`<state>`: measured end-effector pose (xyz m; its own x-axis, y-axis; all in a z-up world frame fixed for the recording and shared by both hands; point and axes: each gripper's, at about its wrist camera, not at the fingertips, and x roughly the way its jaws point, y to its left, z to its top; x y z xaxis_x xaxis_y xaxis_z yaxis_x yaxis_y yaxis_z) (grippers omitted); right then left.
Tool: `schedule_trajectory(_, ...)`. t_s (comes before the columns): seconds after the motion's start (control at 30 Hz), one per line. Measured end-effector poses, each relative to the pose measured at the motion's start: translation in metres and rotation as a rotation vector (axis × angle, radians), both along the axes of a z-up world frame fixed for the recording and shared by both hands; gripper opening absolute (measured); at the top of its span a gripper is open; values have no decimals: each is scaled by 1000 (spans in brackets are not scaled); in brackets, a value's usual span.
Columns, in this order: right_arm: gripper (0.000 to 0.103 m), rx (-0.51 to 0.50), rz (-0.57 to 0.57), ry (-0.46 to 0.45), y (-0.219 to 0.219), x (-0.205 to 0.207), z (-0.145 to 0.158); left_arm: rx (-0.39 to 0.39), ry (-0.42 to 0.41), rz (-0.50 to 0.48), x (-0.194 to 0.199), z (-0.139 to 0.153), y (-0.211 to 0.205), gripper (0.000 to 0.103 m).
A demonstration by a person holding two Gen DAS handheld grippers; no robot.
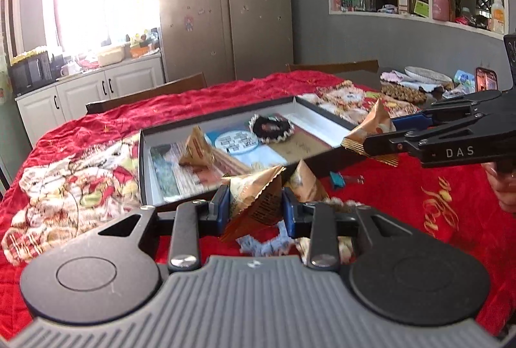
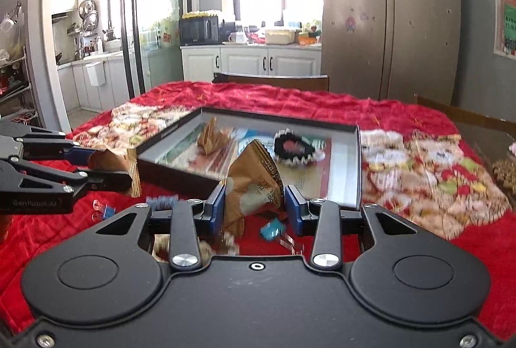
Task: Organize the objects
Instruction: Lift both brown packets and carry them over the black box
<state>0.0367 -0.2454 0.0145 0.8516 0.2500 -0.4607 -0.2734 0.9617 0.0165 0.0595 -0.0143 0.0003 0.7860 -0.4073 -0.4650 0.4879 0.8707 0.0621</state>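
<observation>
In the left wrist view, a shallow dark box [image 1: 225, 151] is seen at the middle of the frame on a red cloth [image 1: 419, 203]; its contents are blurred, though a brown snack packet [image 1: 196, 151] and a black ruffled hair band [image 1: 272, 128] can be made out. At lower centre, the left gripper [image 1: 256, 206] is closed narrowly on a second brown packet [image 1: 254, 199], whose lower edge is hidden by the fingers. Another packet [image 1: 306, 183] is partly hidden behind it. At the right edge, the right gripper [image 1: 371, 138] is clamped on a packet [image 1: 371, 128]; the hand behind it is cut off. In the right wrist view, a blue clip [image 2: 272, 228] below the held packet [image 2: 254, 183] is smeared.
</observation>
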Motion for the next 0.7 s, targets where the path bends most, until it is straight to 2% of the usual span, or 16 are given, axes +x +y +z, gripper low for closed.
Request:
schedule_trajectory(0.33,37,-12,-9,-40,5,38,23,-27,-29,39,34,17,0,37)
schedule_trajectory(0.7,37,-45,-25,-26,13,85,23,-38,-40,74,71,27,0,37)
